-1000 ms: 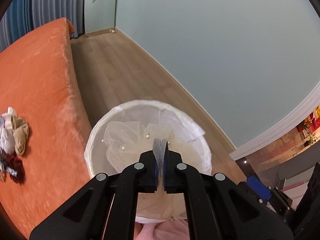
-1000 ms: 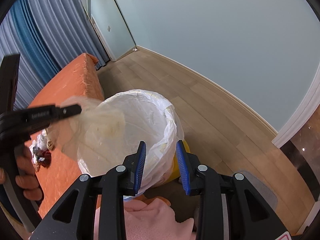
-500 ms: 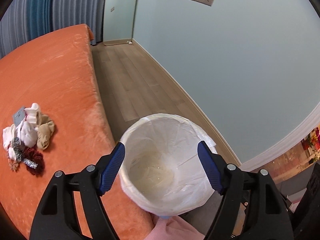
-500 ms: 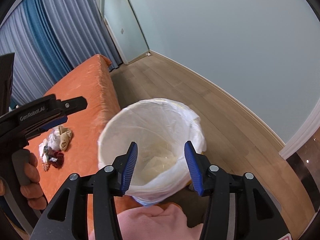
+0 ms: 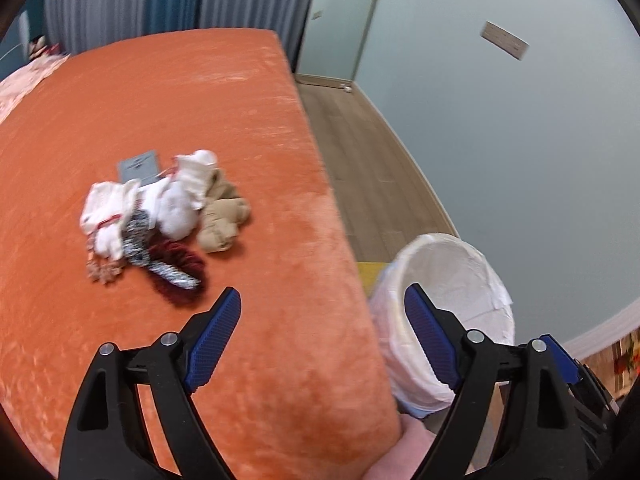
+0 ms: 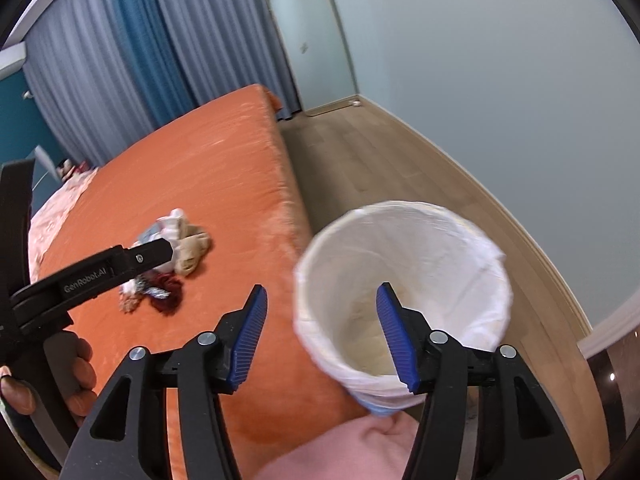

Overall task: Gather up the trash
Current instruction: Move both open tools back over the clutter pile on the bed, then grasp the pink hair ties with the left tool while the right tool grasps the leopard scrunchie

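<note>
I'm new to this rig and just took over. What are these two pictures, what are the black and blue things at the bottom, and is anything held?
There is no robot arm: a person carries a hand-held gripper in each hand, and each gripper has a camera looking forward along its two fingers. One picture is from the left gripper, the other from the right gripper. The black arms with blue pads are their fingers. Both sets of jaws are opening with nothing between them, so nothing is held. The right view also shows the left gripper from the side, with the hand holding it. On the orange bed lies a small pile of trash: white, tan and dark red scraps, blurred. Beside the bed stands a bin lined with a white bag.
</note>
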Motion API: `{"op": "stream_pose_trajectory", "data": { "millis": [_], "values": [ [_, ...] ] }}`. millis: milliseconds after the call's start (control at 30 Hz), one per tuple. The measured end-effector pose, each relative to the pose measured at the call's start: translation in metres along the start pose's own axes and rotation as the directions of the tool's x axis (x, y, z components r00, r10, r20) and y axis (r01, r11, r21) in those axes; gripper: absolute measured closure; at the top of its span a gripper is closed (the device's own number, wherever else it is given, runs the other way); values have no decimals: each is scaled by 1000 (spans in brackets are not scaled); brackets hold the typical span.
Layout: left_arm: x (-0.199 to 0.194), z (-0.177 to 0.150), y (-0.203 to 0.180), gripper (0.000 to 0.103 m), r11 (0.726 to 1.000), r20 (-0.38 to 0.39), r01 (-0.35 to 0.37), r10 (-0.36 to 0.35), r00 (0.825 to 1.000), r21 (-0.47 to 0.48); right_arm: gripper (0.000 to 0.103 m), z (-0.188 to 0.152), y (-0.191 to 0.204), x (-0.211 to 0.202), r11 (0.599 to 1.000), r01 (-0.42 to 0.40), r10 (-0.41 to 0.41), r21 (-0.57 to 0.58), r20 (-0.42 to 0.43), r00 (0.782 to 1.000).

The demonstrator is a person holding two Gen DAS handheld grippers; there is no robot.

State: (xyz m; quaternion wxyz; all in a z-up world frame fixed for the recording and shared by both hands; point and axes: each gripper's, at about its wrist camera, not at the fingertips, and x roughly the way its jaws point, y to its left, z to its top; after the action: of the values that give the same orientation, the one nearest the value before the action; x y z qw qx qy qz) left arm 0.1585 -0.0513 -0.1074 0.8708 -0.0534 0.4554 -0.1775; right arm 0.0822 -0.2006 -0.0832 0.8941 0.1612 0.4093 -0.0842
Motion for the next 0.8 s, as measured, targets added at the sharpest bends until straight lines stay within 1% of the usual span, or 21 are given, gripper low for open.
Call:
{"op": "stream_pose_trajectory", "data": {
  "millis": [100, 200, 367, 500, 600, 800],
  "values": [
    [-2, 2, 40, 23, 998, 0, -44, 44, 999, -50, 47, 1, 32, 14, 998, -29, 28, -49, -28, 999],
    [-2, 2, 72, 23, 993, -6, -73, 73, 997, -97, 47, 0, 69, 31, 993, -68, 62, -95, -64, 996],
    [2, 5, 136, 23, 977, -25, -125, 123, 992, -174, 47, 1, 115, 60, 985, -120, 105, -127, -117, 988],
    [9, 7, 187, 23, 957, -49, -169, 162, 986, -235, 47, 2, 149, 89, 978, -161, 139, -134, -160, 977],
    [18, 8, 219, 23, 943, -76, -190, 176, 982, -274, 47, 1, 174, 110, 972, -184, 156, -148, -184, 971],
    [45, 9, 268, 25, 926, -125, -213, 182, 975, -310, 47, -3, 223, 158, 954, -230, 181, -194, -239, 954]
  ]
}}
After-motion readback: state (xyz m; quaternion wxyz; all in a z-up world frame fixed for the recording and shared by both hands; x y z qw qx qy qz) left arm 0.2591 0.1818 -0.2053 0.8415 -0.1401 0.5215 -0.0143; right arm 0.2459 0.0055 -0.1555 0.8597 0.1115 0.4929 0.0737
